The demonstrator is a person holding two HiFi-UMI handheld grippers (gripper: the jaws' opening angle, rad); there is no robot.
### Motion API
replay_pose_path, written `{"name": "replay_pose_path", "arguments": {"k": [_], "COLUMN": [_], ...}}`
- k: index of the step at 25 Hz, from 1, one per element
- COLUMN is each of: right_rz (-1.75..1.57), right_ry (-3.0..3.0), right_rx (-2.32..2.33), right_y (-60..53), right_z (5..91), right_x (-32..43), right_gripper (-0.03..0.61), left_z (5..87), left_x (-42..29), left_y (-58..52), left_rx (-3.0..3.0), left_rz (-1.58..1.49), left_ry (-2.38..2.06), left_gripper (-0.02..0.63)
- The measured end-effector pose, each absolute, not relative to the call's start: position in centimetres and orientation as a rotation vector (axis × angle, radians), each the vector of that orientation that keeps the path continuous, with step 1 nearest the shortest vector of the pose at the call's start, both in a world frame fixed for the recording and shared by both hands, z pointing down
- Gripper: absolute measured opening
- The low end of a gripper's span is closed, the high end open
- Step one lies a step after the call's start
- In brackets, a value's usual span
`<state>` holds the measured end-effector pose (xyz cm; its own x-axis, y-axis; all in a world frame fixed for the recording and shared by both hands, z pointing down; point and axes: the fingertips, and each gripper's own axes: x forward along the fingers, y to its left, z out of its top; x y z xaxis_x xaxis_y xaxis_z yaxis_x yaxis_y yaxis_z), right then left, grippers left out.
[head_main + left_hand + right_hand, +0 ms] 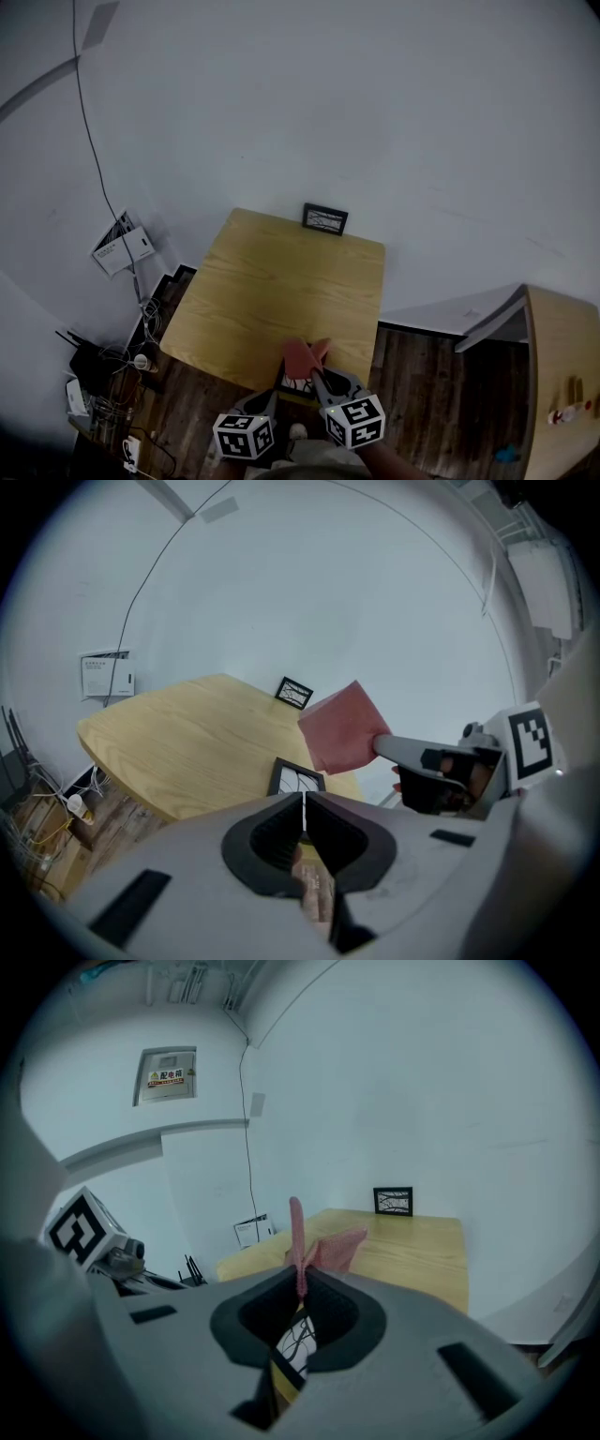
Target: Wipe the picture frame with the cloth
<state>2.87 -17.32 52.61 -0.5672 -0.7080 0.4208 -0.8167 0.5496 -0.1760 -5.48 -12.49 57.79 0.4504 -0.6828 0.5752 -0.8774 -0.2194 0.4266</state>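
My right gripper (314, 373) is shut on a pink cloth (305, 356), which hangs over the near edge of the wooden table (281, 281). In the right gripper view the cloth (323, 1246) stands up from the jaws of that gripper (300, 1283). My left gripper (304, 801) is shut on the lower edge of a small black picture frame (297, 780), with the cloth (342, 728) just above and to the right of it. That frame (298, 1340) also shows under the right jaws. A second black frame (324, 218) stands against the wall at the table's far edge.
A white paper holder (122, 246) hangs on the wall at the left. Cables and power strips (112, 366) lie on the dark wooden floor below it. Another wooden desk (562, 366) stands at the right.
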Motion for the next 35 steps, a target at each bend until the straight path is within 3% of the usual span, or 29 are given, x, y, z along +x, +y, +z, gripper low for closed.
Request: {"name": "replay_pose_path", "arguments": {"k": [14,17,35], "right_rz": [0.516,0.516,0.516], "right_ry": [-2.427,-2.408,-2.202], "right_rx": [1.157,1.145,1.09], "right_y": [-22.3,-22.9,-23.8], "right_z": [57.1,58.0,64.6], "right_x": [0.8,0.5,1.1], "right_gripper": [0.01,0.009,0.009], "left_z": [61.8,62.4,66.2], "left_x": [-5.7,-5.3,-4.8], "left_y": [-15.4,-15.7,-16.5], "left_rx": [1.901,1.903,1.862], "left_rz": [0.398,0.411,0.584], "left_ry": [-1.328,-1.299,-1.283], "left_gripper": [0.012,0.104,0.104]}}
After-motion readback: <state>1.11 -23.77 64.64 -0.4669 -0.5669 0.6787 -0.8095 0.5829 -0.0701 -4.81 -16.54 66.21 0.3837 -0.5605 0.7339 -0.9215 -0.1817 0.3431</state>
